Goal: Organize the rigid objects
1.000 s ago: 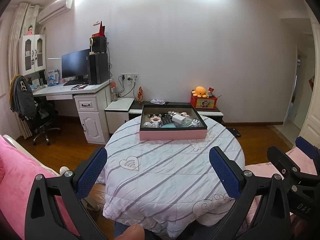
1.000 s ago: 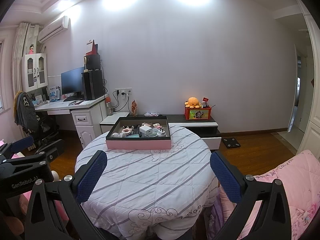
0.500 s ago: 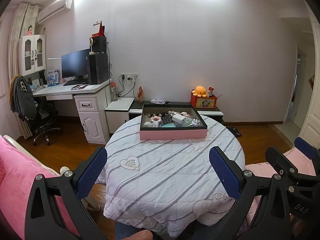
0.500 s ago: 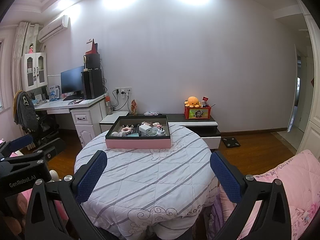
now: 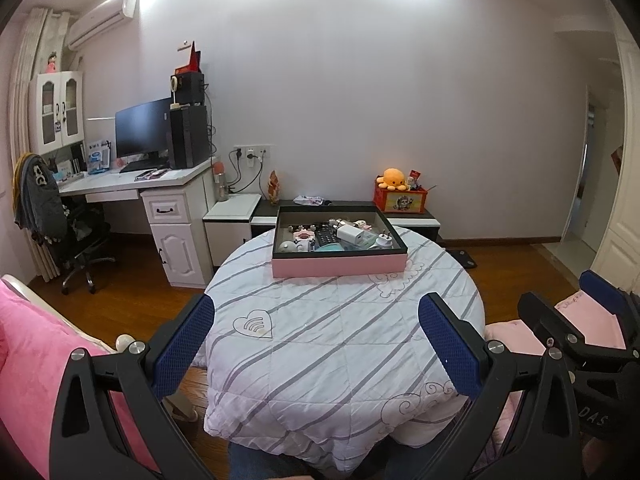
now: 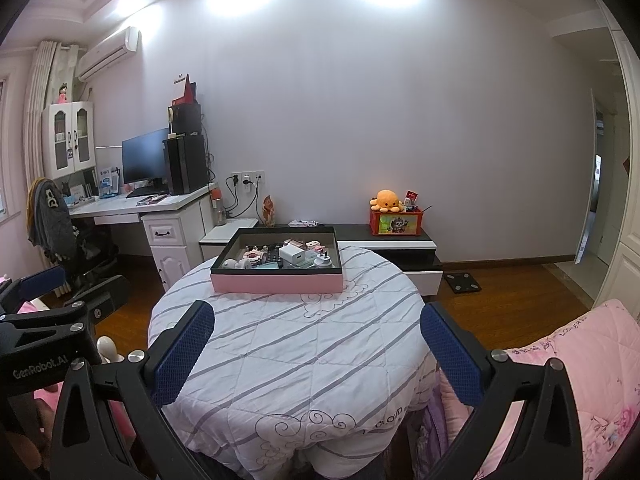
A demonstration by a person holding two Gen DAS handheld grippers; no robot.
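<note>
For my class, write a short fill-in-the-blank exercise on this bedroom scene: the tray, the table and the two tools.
1. The tray holding the small objects has an outer wall coloured ____.
2. The tray sits on a round table covered with a ____ quilt.
3. Both the left tool and the right tool have their jaws ____, holding nothing.
4. The orange plush octopus sits on top of a ____ box.

Missing words: pink; striped; open; red

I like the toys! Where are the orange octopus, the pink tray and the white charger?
orange octopus [image 6: 386, 200], right wrist view, its round head.
pink tray [image 6: 276, 283], right wrist view, its front wall.
white charger [image 5: 351, 234], left wrist view, its top face.
</note>
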